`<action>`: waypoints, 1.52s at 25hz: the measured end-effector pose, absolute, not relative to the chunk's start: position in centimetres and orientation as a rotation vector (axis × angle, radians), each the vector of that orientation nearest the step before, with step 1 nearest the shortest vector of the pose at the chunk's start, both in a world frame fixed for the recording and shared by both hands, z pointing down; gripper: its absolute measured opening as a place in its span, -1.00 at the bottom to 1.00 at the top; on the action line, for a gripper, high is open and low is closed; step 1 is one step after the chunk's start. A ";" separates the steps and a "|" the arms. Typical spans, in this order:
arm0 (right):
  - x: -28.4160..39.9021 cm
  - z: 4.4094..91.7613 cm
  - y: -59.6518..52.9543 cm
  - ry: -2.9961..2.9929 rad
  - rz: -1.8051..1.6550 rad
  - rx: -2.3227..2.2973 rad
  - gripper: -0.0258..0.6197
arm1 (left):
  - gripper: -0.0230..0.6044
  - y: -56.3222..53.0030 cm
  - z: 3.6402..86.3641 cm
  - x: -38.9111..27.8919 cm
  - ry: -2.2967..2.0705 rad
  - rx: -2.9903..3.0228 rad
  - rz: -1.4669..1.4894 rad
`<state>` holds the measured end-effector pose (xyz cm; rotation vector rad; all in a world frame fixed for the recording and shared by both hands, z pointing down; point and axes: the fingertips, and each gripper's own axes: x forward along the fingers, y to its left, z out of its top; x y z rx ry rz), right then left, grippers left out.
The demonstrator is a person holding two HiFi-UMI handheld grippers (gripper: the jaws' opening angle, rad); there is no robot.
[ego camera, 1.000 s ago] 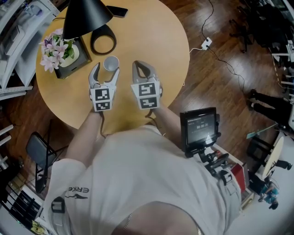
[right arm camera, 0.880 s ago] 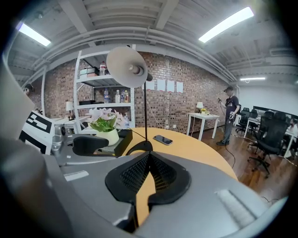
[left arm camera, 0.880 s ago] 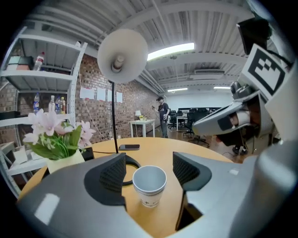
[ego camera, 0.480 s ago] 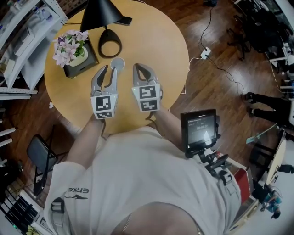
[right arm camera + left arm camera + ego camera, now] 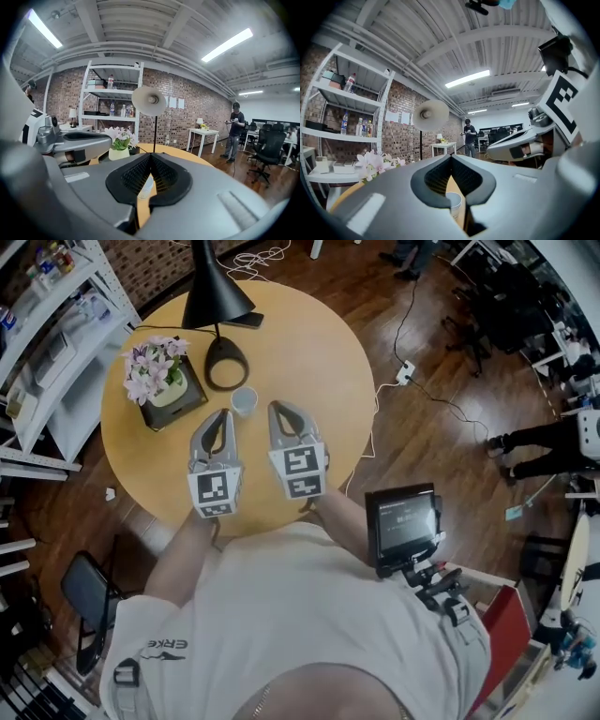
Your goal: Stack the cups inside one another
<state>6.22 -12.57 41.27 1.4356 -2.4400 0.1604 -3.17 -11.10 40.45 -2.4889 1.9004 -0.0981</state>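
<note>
A single white cup stack (image 5: 244, 401) stands upright on the round wooden table (image 5: 319, 362), just beyond both grippers. My left gripper (image 5: 223, 415) hovers near it on the left; its jaws have just been closing and now meet with nothing between them. My right gripper (image 5: 279, 409) hovers beside it, also shut and empty. In the left gripper view the cup (image 5: 453, 204) shows low through the gap under the closed left gripper (image 5: 451, 157). From the right gripper view, the cup (image 5: 145, 184) sits behind the closed right gripper (image 5: 150, 155).
A black desk lamp (image 5: 214, 298) with a ring base (image 5: 228, 363) and a potted flower (image 5: 157, 379) stand behind the cup. A phone (image 5: 246, 321) lies at the far table edge. Shelving (image 5: 47, 343) is at left, a small screen (image 5: 403, 521) at right.
The left jaws went from wide open beside the cup to fully closed. Both grippers rose and drew back from the cup, which stays on the table.
</note>
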 end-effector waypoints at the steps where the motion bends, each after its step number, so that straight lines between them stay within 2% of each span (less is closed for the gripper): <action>1: 6.2 40.9 -12.2 -2.436 0.151 1.443 -0.88 | -0.92 -10.8 40.5 -3.3 1.896 -2.497 -0.087; 17: 7.2 38.8 -6.6 -2.490 0.110 1.442 -0.88 | -0.92 -5.5 39.3 -2.4 1.901 -2.513 -0.022; 31: 16.3 39.7 4.5 -2.584 0.195 1.393 -0.88 | -0.92 7.0 39.2 4.7 2.057 -2.415 -0.037; 38: 17.0 38.4 8.3 -2.616 0.179 1.387 -0.88 | -0.92 10.4 37.9 5.8 2.015 -2.407 -0.021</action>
